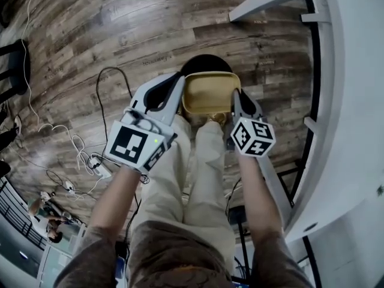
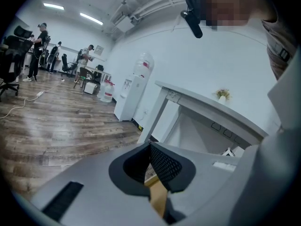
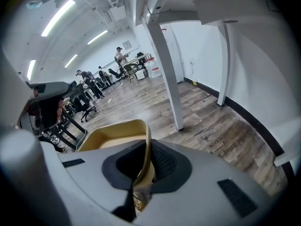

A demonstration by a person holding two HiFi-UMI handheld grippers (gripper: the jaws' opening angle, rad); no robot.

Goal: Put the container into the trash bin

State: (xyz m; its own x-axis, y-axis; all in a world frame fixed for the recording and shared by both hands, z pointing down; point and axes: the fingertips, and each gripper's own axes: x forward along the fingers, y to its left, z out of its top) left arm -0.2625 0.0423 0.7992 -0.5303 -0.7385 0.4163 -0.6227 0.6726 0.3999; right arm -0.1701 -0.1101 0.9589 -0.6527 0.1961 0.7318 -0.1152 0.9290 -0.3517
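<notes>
A shallow tan container (image 1: 210, 93) hangs between my two grippers, straight above the dark round trash bin (image 1: 206, 61) on the wooden floor. My left gripper (image 1: 179, 96) is shut on the container's left rim. My right gripper (image 1: 236, 102) is shut on its right rim. In the left gripper view only a tan sliver of the container (image 2: 158, 197) shows between the nearly closed pads of the left gripper (image 2: 149, 172). The right gripper view shows the right gripper (image 3: 147, 161) pinching the thin wall of the container (image 3: 110, 135). The container hides most of the bin.
A white desk (image 1: 342, 101) with slanted legs runs along the right. Cables and a power strip (image 1: 99, 168) lie on the floor at the left. The person's legs in beige trousers (image 1: 201, 173) stand just behind the bin. A water dispenser (image 2: 134, 93) and people stand far off.
</notes>
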